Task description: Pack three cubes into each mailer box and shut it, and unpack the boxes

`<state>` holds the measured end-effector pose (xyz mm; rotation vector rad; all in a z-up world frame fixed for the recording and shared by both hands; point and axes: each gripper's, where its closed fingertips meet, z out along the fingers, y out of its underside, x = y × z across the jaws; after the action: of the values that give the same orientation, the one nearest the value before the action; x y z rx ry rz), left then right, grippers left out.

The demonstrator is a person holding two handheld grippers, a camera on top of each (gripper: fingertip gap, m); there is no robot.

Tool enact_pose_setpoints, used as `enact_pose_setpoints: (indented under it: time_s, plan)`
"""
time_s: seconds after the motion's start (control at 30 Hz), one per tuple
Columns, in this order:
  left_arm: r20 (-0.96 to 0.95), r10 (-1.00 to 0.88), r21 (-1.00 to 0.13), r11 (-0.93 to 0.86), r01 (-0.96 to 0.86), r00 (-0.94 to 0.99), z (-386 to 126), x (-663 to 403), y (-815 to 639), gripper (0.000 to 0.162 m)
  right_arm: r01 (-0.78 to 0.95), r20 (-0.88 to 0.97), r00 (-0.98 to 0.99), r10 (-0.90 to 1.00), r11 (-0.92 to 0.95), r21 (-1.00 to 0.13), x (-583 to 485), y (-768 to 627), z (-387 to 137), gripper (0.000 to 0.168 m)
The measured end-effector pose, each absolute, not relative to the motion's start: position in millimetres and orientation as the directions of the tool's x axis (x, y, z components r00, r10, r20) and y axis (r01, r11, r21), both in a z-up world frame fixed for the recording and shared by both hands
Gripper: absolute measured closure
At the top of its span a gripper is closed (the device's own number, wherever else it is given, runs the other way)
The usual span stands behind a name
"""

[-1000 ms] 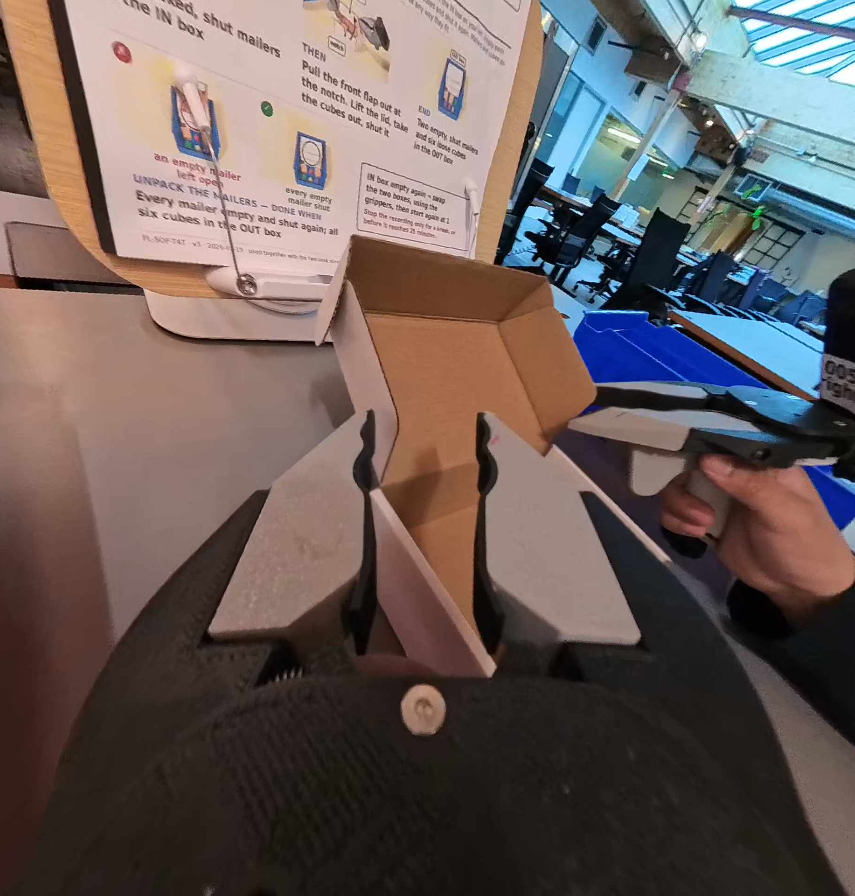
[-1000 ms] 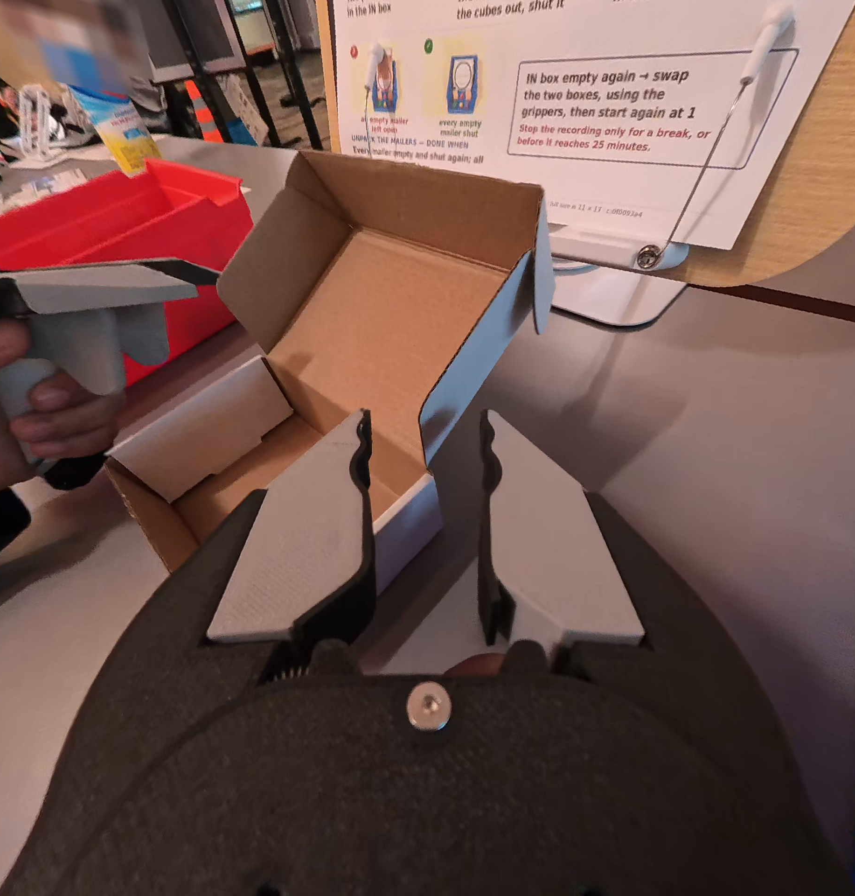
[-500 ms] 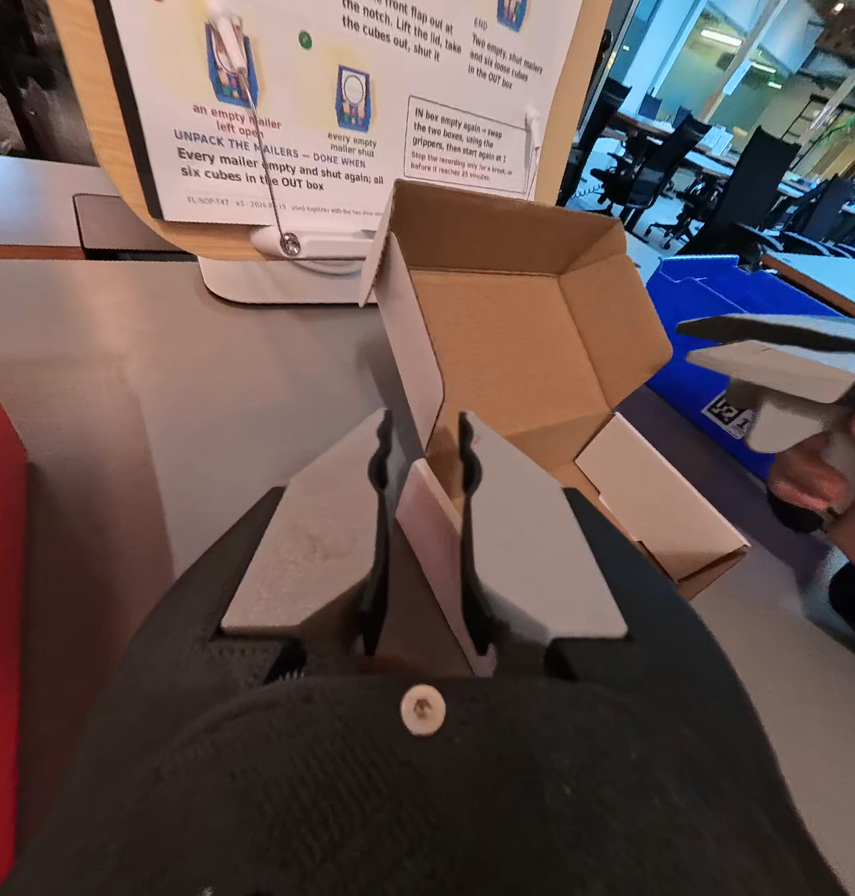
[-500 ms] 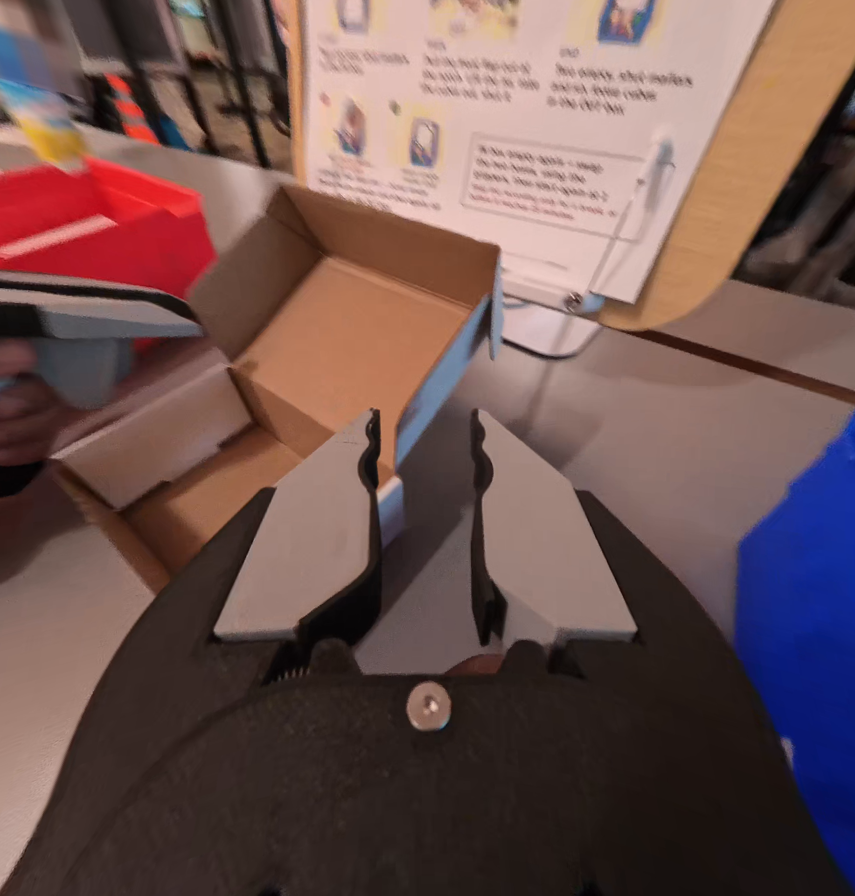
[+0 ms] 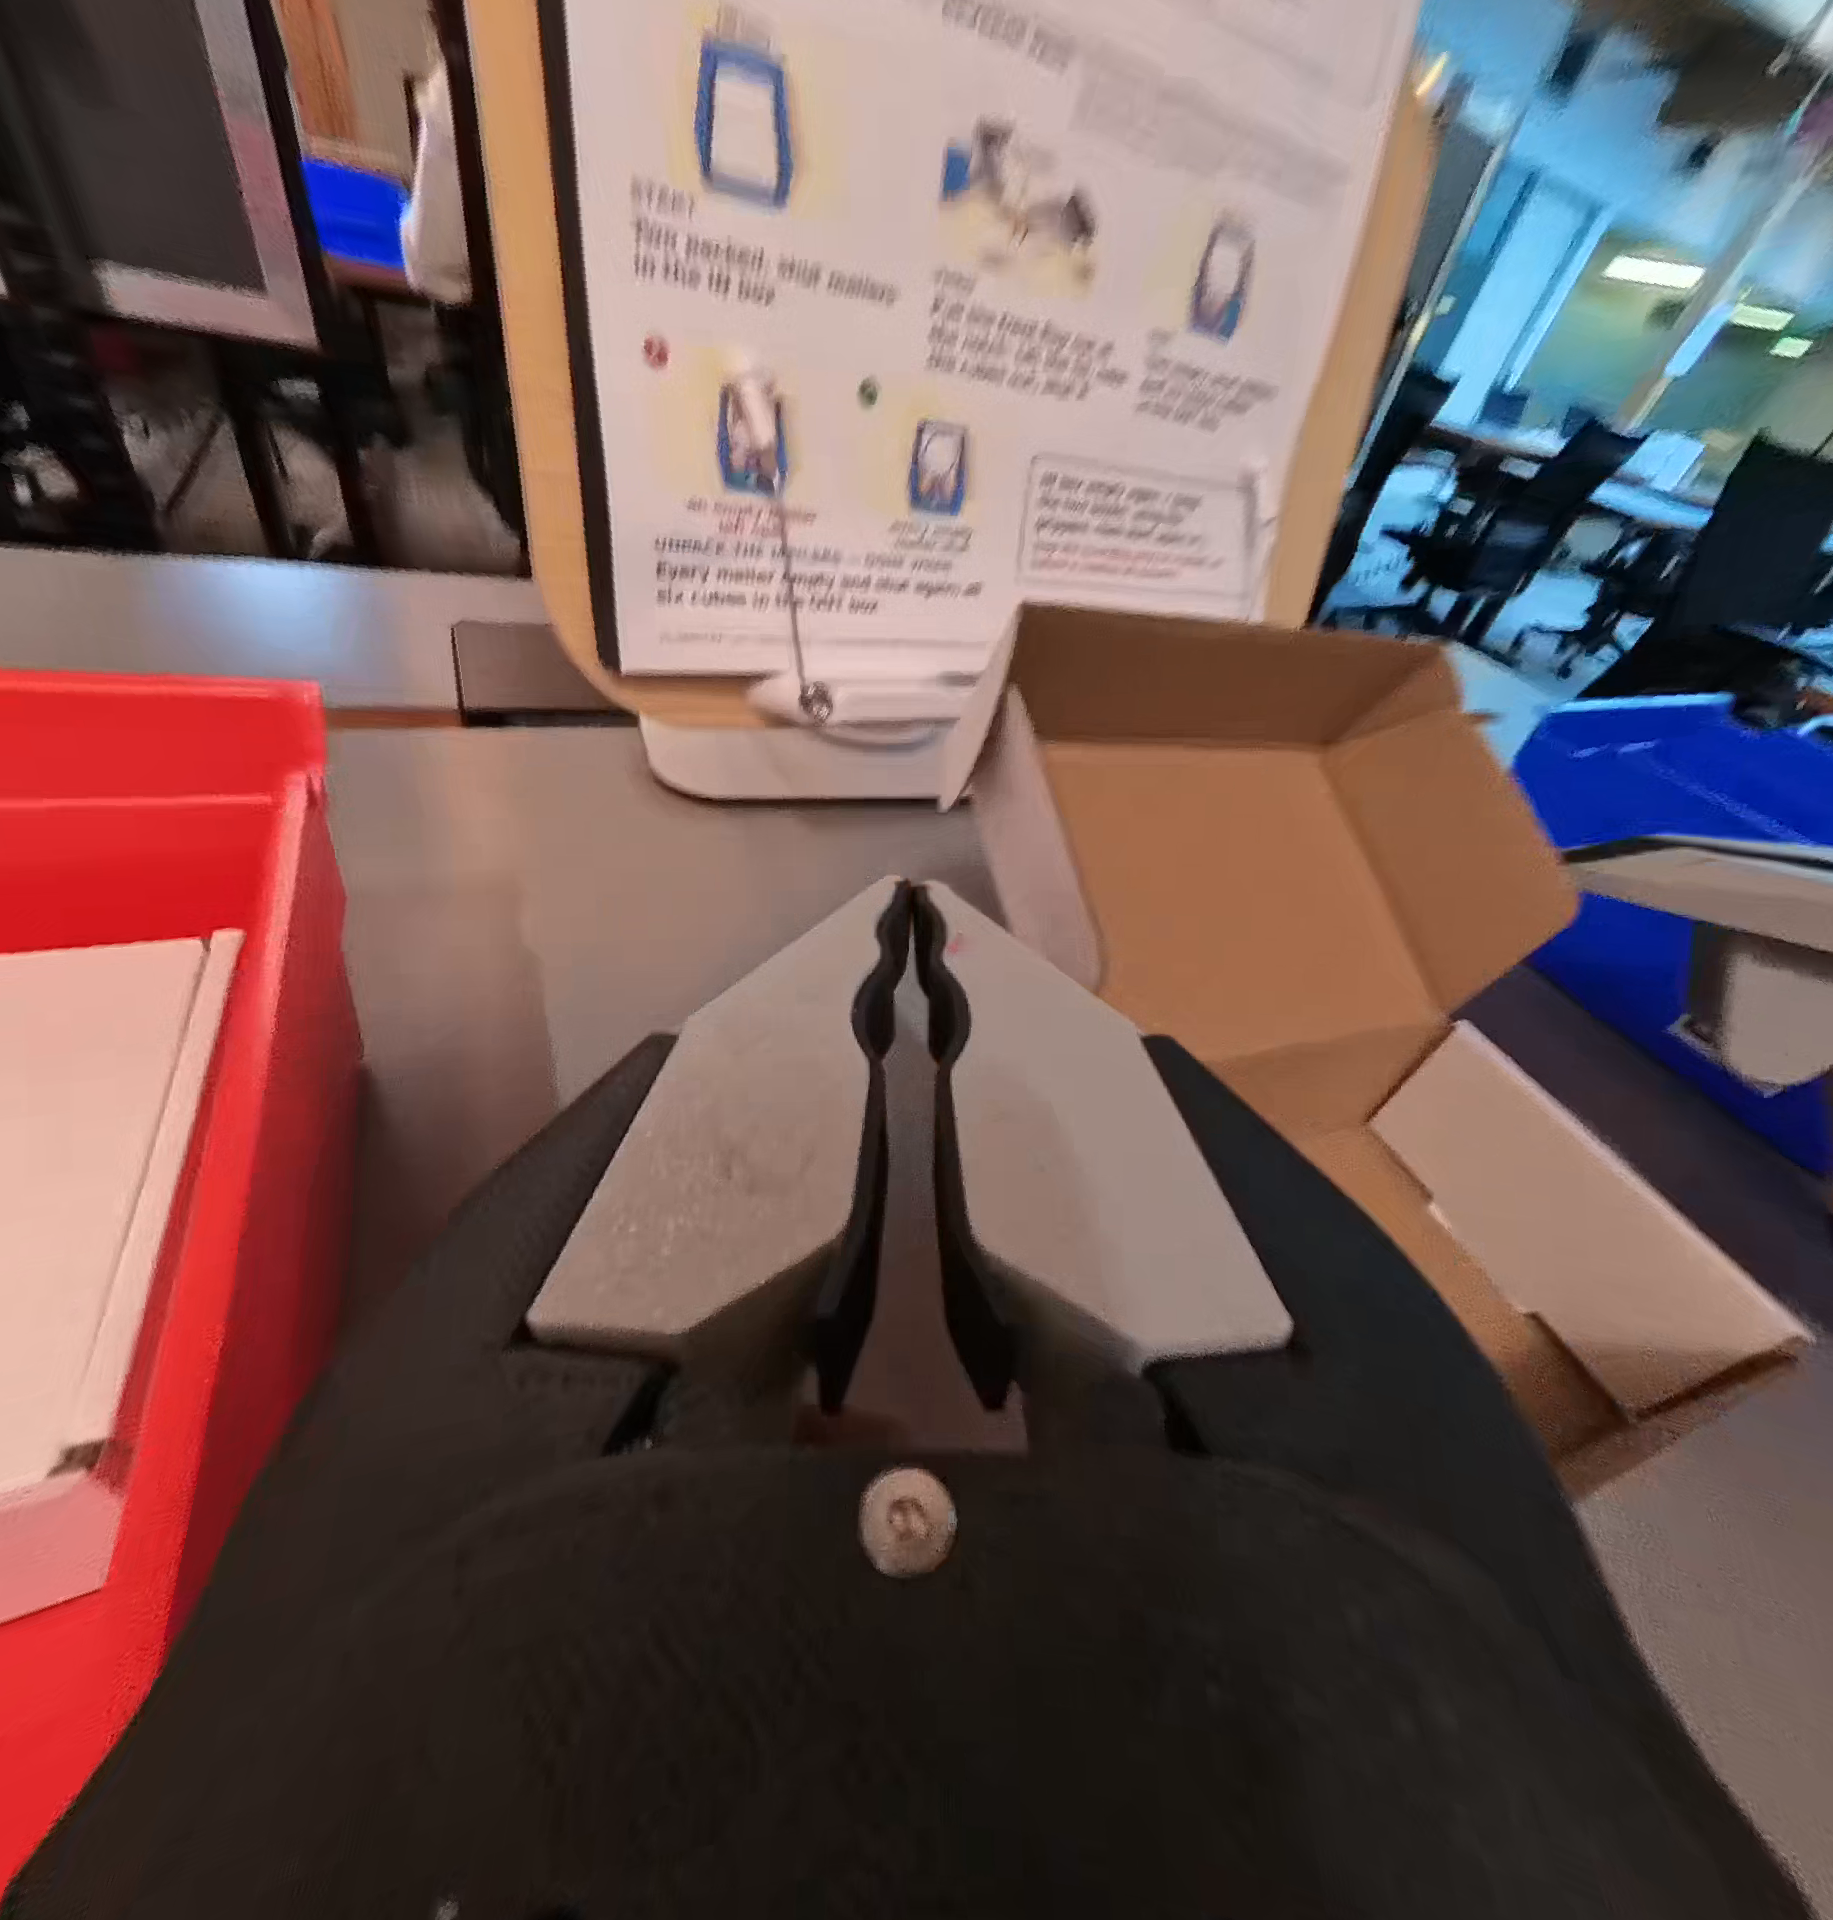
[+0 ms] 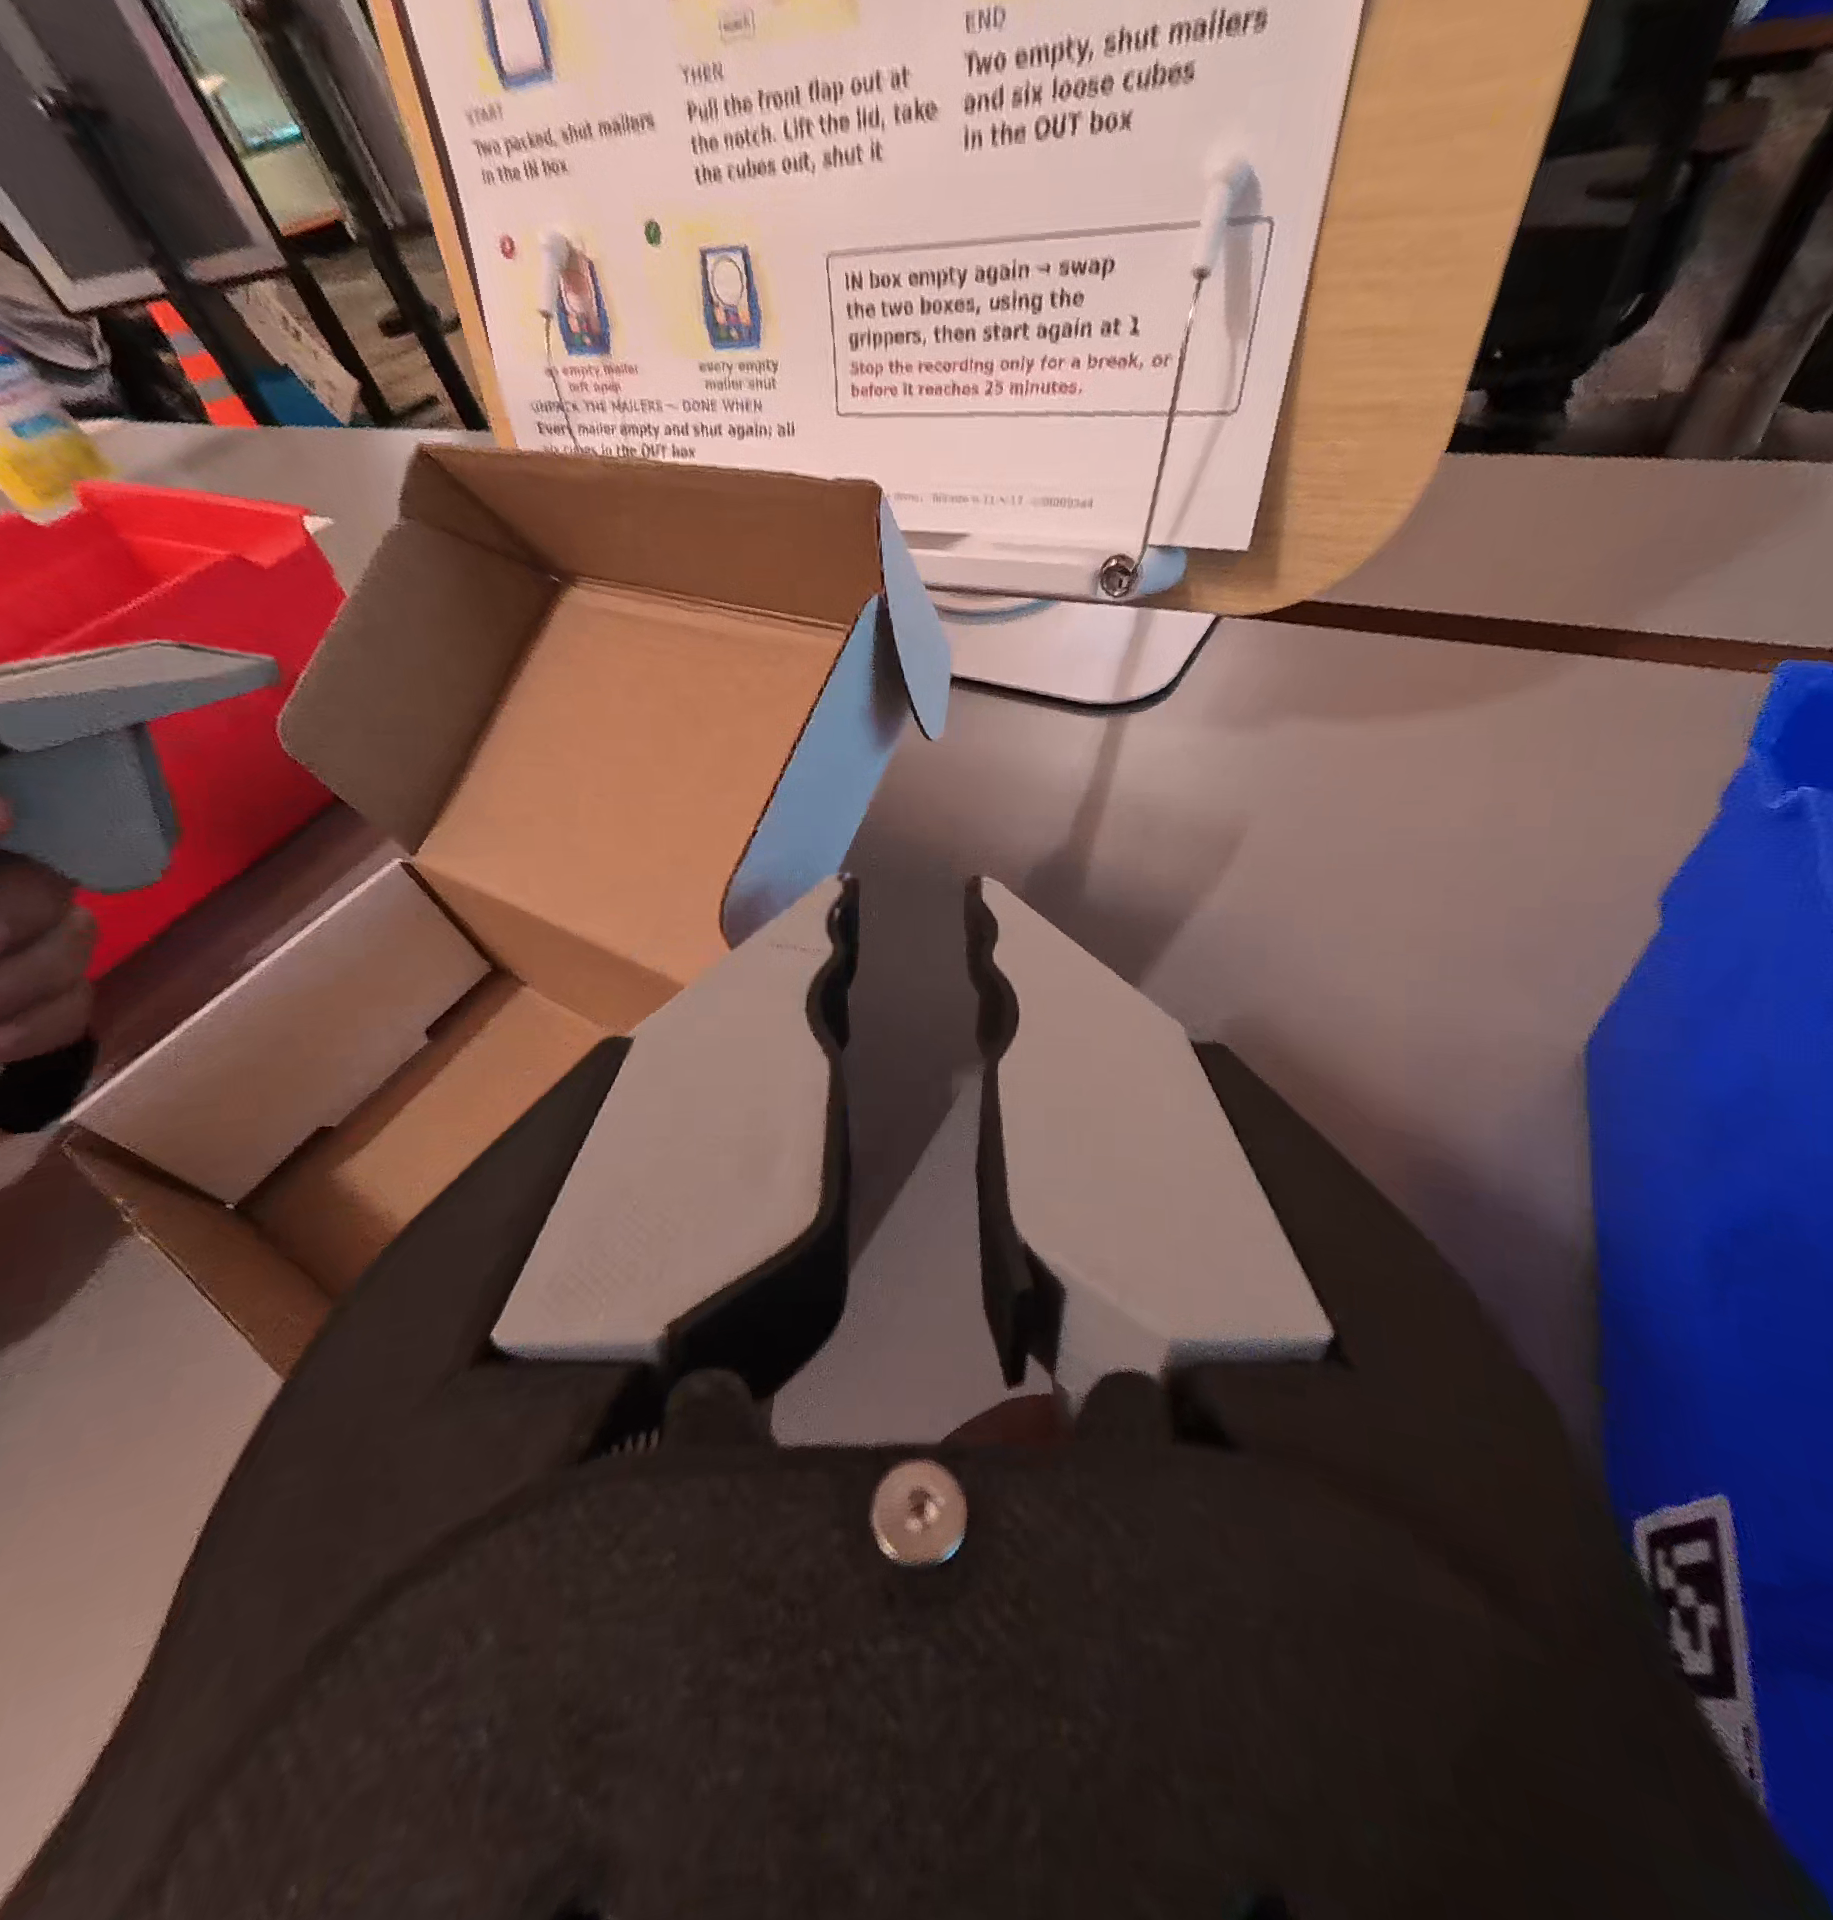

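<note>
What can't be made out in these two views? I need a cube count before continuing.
- Open mailer box: near floor hidden behind the right gripper, right wrist view; no cubes show.
- Blue bin: interior cut off by the right edge.
- Red bin: holds a shut white mailer; contents unseen, left wrist view, cut off and blurred.

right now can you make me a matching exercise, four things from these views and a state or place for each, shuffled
Things:
1. left tool
2. right tool
3. open mailer box
4. shut white mailer

States or places:
A. lies in the red bin
B. fingers apart, holding nothing
C. fingertips together, holding nothing
D. lid up, no cubes in sight

Pairs: 1-C, 2-B, 3-D, 4-A
</note>
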<state>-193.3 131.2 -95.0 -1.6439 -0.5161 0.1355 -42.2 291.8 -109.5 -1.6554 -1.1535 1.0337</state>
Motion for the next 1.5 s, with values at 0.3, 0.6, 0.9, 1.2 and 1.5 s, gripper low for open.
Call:
enact_pose_setpoints:
  time_s: [0.3,0.6,0.9,1.2,1.5]
  plan:
    - [0.549,0.188,-0.806,-0.137,0.575,0.815,-125.9,-182.2,174.8,0.149,0.274,-0.328,0.17,0.929,-0.365,-0.89,-59.8,288.3,-126.2,0.143]
    - [0.532,0.104,-0.831,-0.128,0.542,0.84,-116.2,-169.7,175.1,0.162,0.273,-0.34,0.054,0.939,-0.342,-0.899,-63.8,272.4,-121.9,0.168]
    - [0.335,0.074,-0.927,-0.154,0.342,0.939,-114.8,-160.3,164.4,0.162,0.279,-0.218,-0.048,0.975,-0.196,-0.94,-57.9,260.2,-117.0,0.168]
    - [-0.174,0.142,-0.952,-0.278,-0.129,0.974,-118.2,-143.3,148.7,0.162,0.298,0.138,-0.032,0.99,0.142,-0.944,-45.7,250.9,-117.6,0.168]
    - [0.091,0.103,-0.987,-0.122,0.104,0.99,-100.0,-136.4,142.3,0.162,0.231,-0.105,-0.062,0.993,-0.088,-0.969,-40.5,252.4,-110.0,0.168]
